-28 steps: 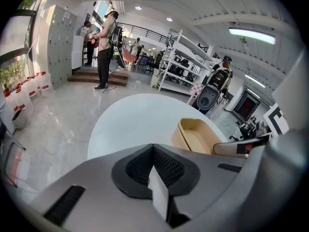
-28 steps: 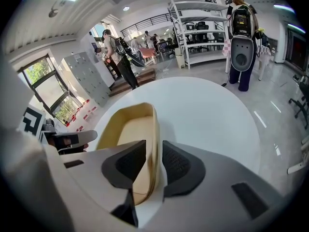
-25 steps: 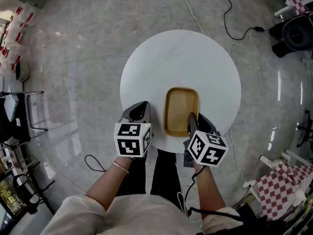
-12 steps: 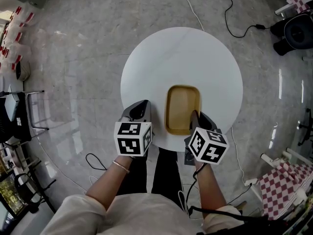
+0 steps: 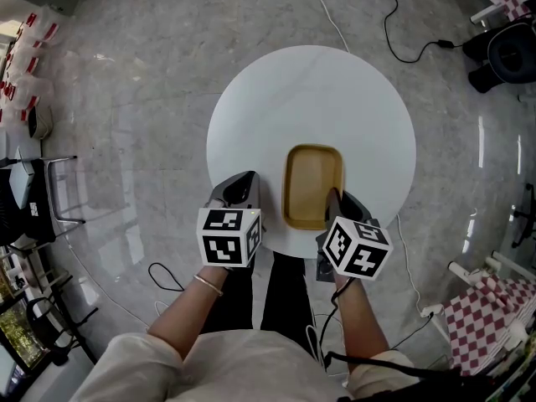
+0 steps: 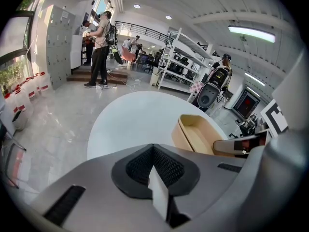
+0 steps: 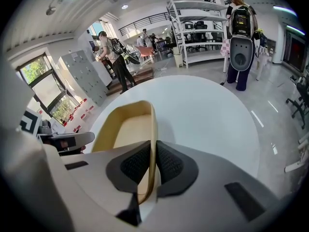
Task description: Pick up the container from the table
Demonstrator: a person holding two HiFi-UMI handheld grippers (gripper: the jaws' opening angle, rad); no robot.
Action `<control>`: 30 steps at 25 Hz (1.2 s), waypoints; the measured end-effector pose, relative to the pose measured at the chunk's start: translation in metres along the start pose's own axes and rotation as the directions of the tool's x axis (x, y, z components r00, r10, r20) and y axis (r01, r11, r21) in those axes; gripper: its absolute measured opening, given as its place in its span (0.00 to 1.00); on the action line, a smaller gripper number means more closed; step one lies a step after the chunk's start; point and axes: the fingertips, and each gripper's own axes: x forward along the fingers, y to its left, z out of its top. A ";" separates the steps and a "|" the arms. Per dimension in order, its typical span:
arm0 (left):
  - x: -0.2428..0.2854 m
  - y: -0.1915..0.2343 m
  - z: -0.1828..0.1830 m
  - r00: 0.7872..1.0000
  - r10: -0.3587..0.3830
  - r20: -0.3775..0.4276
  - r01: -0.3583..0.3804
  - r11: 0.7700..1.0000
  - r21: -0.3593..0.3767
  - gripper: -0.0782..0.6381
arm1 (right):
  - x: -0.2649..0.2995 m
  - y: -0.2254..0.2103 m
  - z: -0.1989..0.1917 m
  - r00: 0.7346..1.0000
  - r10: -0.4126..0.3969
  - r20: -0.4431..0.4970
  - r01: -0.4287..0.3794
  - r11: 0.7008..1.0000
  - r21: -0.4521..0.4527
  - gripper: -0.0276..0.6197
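Pinching the shallow tan container's point(image 5: 313, 187) thin right-hand wall near the round white desk's point(image 5: 310, 99) edge, the right claw point(image 7: 153, 166) has just been closing; it looks light, rigid, perhaps slick. Left claw point(image 6: 153, 170) clenched, empty.

A round white table point(image 5: 310, 99) stands on a glossy grey stone floor point(image 5: 126, 82), and a shallow, empty tan container point(image 5: 312, 182) with rounded corners lies on its near half, close to the near edge.
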 end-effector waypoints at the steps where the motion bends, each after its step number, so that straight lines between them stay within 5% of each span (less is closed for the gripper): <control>1: 0.000 0.000 0.000 1.000 0.000 -0.001 0.000 1.000 0.001 0.12 | 0.000 0.001 0.000 1.000 0.001 0.002 -0.001 1.000 0.002 0.11; 30: -0.014 -0.013 0.017 0.999 -0.028 0.028 0.027 0.999 0.031 0.12 | -0.023 0.003 0.017 0.998 -0.014 0.067 0.012 0.999 0.034 0.11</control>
